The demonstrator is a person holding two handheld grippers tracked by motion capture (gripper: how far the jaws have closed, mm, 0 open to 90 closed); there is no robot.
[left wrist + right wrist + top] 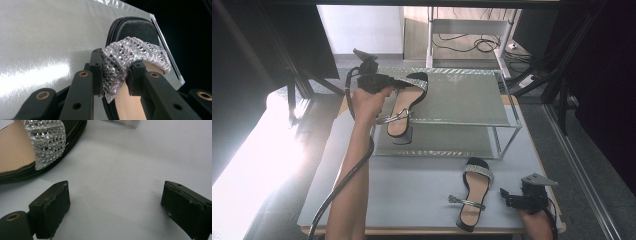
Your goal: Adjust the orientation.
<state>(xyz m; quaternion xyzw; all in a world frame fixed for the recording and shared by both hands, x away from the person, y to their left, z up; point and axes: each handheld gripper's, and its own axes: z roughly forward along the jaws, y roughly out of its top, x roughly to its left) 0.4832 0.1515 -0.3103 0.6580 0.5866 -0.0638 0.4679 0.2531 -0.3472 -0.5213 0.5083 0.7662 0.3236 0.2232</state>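
Left tongs [113, 75]: we see them clenched on the glittering strap [130, 55] of a black sandal [404, 102], the pads pinching the strap from both sides.
Held sandal: we see its toe over the upper shelf [462, 97] of the metal rack, near that shelf's left edge, and its heel hanging past the shelf's front edge, above the lower shelf.
Right tongs [115, 207]: we find them released, jaws wide apart with bare desk [120, 170] between them, near the desk's front right corner.
Second sandal [473, 192]: we see it flat on the desk just left of the right tongs, near the front edge, apart from the pads.
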